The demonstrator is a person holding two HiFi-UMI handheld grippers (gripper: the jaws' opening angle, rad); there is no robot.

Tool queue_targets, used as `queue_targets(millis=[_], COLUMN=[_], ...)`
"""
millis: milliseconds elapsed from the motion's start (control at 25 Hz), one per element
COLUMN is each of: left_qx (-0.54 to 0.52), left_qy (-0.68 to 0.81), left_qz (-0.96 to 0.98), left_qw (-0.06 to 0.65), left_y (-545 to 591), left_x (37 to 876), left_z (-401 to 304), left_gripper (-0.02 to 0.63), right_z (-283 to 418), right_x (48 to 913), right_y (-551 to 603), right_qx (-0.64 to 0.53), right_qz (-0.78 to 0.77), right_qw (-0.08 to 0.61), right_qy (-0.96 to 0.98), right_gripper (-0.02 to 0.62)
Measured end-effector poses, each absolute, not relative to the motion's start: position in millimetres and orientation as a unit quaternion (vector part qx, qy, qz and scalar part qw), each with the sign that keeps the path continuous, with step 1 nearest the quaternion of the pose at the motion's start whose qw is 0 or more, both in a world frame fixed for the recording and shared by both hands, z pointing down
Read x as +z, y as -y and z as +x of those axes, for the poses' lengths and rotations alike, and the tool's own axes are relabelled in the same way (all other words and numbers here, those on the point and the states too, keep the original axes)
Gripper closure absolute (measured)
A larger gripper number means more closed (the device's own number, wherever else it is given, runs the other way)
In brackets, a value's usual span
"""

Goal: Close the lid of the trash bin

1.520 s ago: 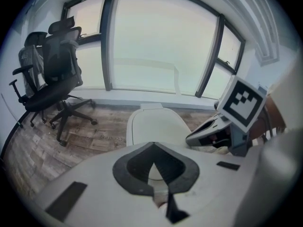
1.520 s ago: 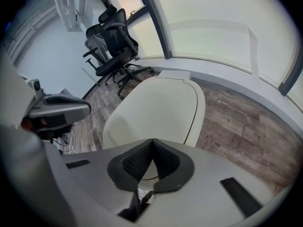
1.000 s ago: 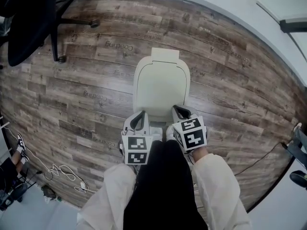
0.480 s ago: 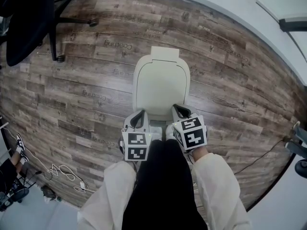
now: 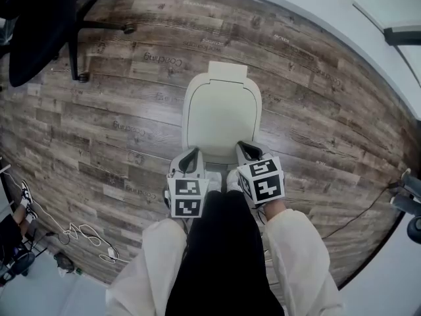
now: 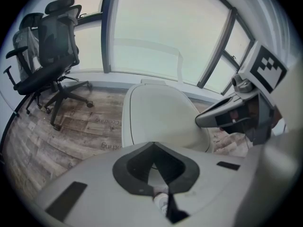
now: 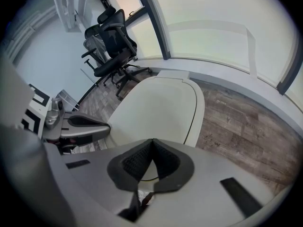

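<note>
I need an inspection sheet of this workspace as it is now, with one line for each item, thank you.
Surface: wooden plank floor, printed lettering on some planks.
Job's things: trash bin lid lies down flat, looks closed.
Clutter: nothing seen on the lid.
Grippers: left gripper and right gripper at the lid's near edge, both with jaws together, holding nothing.
Cables: white cable on the floor at left; dark cable at right.
Surroundings: black office chair far left; glass wall beyond the lid.
</note>
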State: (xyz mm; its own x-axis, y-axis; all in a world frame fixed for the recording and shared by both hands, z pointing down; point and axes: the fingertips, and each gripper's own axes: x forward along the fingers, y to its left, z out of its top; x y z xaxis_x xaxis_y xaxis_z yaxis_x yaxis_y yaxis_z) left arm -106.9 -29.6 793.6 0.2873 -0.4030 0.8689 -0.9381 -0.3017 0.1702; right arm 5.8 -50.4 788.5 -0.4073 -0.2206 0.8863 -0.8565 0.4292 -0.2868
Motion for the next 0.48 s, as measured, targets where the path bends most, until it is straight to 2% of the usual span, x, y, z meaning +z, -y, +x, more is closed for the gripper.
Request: queue_targets(millis=[480], left_qx=[0.37], left_qy=[0.478], left_qz=[0.718], left_qw=[0.346], left_y=[19.9], left_x=[773.7], left_z=[-112.0], left_gripper=[0.598], right_z=[13.1], right_x=[777.6], right_y=[31.5], right_qx=[0.403], right_qz=[0.366], right_qw=[0.401], right_qy=[0.737], right_gripper=[0.572])
